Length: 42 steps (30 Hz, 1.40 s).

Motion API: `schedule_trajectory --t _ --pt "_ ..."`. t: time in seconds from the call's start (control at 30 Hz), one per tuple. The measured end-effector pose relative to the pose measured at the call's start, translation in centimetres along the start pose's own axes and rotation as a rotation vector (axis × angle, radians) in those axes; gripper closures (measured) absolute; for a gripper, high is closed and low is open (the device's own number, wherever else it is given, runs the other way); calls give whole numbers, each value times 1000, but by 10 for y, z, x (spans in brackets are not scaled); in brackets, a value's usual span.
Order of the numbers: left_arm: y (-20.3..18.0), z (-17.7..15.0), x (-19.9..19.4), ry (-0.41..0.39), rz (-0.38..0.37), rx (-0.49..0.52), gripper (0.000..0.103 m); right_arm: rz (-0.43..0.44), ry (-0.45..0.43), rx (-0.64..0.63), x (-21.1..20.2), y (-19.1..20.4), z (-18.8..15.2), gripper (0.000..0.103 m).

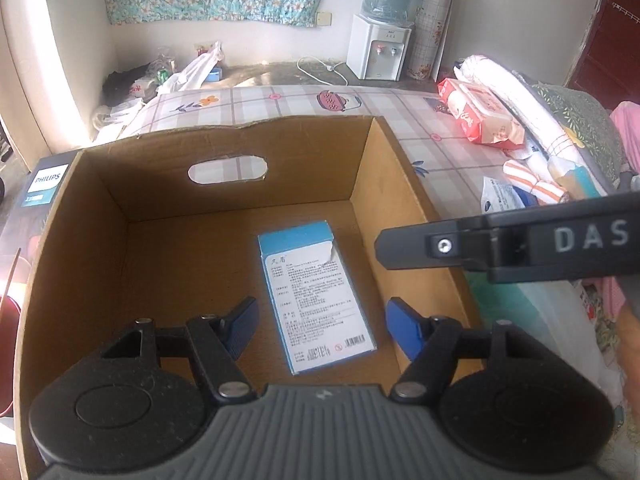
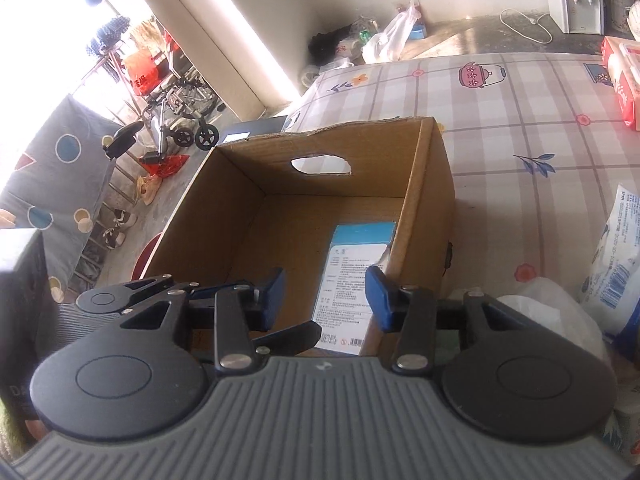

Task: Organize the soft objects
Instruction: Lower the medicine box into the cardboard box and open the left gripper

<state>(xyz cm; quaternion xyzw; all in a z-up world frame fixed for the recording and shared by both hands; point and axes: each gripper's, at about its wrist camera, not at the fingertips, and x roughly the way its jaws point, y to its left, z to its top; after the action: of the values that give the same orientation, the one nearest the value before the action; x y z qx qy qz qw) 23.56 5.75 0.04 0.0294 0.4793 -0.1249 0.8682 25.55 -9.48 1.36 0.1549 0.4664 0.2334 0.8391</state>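
Observation:
An open cardboard box stands on the bed, and a flat blue-and-white carton lies on its floor. My left gripper hangs over the box's near side, open, with nothing between its blue pads. My right gripper hovers over the near right corner of the box, also open and empty. The carton shows below it. Soft items lie right of the box: a red-and-white tissue pack, a white rolled bundle, orange-striped cloth and a white-and-blue pack.
A black bar lettered DAS crosses the right of the left wrist view. The checked bed sheet spreads beyond the box. A white plastic bag lies near the right gripper. A water dispenser and a wheelchair stand on the floor.

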Motion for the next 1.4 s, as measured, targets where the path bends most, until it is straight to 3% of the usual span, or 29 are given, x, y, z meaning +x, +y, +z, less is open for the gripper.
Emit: schedule_trajectory --t 0.23,0.3,0.43,0.6,0.77,0.93,1.07,1.23,1.4 --pt "10 -11 25 125 -6 26 38 27 -92 22 -46 -21 -20 58" --pt "10 -10 33 172 -5 31 43 37 -119 28 -60 -25 -25 58" --pt "12 -6 59 266 -8 1 65 50 -143 51 -73 -35 -33 58" --pt "11 1 66 254 -22 -6 69 58 -144 86 -76 -47 -40 58" --pt "2 6 70 246 -28 60 74 58 -143 106 -76 -57 -44 58" --pt "4 13 73 268 -54 30 72 55 -141 124 -76 -63 -45 58" --pt "20 23 67 247 -80 -73 57 58 -145 131 -79 -66 -46 58" --pt "43 37 78 265 -89 -265 59 69 -146 138 -78 -68 -46 57" --pt "41 44 97 285 -72 -266 62 75 -151 143 -80 -69 -48 57"
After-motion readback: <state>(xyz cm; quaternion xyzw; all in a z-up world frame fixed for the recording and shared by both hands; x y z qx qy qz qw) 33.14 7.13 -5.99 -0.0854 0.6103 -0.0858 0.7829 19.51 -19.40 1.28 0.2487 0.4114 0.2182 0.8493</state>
